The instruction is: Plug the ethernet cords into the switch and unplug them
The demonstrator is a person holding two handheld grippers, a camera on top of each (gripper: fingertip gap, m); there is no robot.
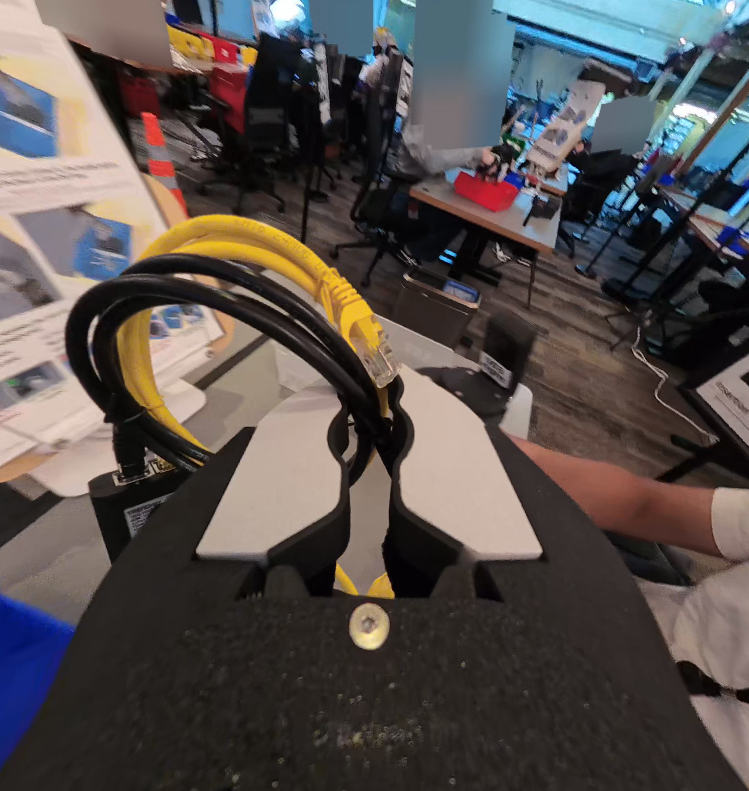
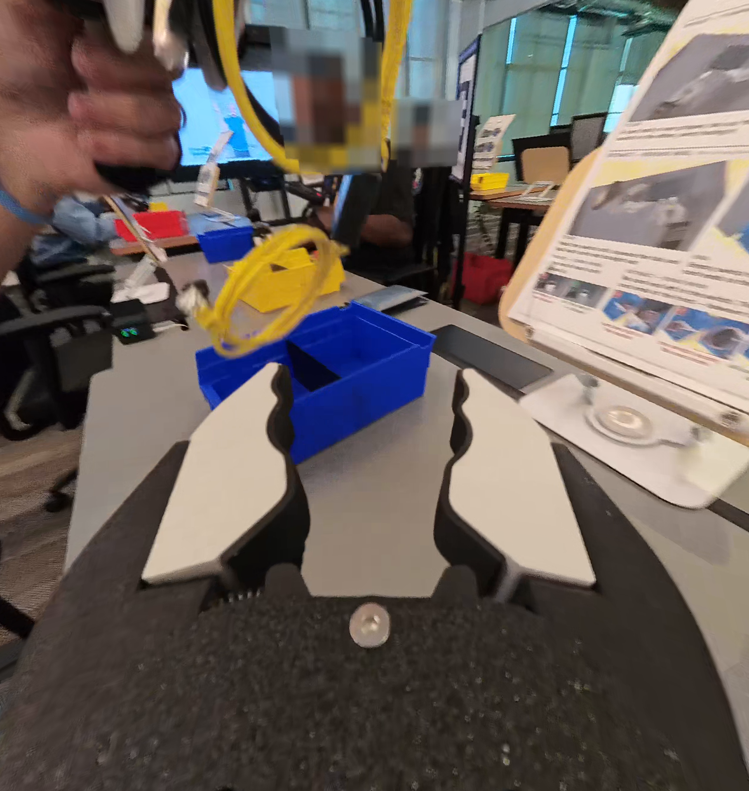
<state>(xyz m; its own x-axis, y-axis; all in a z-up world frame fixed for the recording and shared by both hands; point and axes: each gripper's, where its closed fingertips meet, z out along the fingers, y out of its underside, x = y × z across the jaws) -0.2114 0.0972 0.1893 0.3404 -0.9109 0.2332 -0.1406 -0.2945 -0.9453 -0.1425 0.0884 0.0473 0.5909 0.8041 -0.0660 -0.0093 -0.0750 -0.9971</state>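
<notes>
The left claw (image 1: 374, 421) is squeezing a bunch of cords near its tips. Black cord (image 1: 218, 291) and yellow cord (image 1: 252, 233) are both passing between the two fingers. The exact spot where the pads are touching them is dark and hard to see. The cords are looping up and out to the left. A yellow plug with a clear tip (image 1: 374, 346) is hanging just above the fingertips, not plugged into anything. One black plug (image 1: 126, 453) is sitting in a port of the black switch (image 1: 120, 509). The switch is lying low on the left on the grey table (image 1: 34, 552), and the claw's body is covering most of it. A bit more yellow is peeking out low between the fingers, but what it is cannot be told. A bare arm with a white sleeve (image 1: 621, 509) is reaching in from the right, and its hand is hidden behind the claw.

The right claw (image 2: 370, 376) is standing wide open over the table with nothing between its fingers. Just past it a blue bin (image 2: 364, 385) is sitting on the table. A blurry coil of yellow cord (image 2: 270, 295) is showing above the bin's far left corner. Whether it is touching anything cannot be told. At the top left a blurry hand (image 2: 77, 102) is showing, cut off by the edge, with yellow cord loops hanging beside it. A slanted picture board (image 2: 664, 239) is cut off on the right.
</notes>
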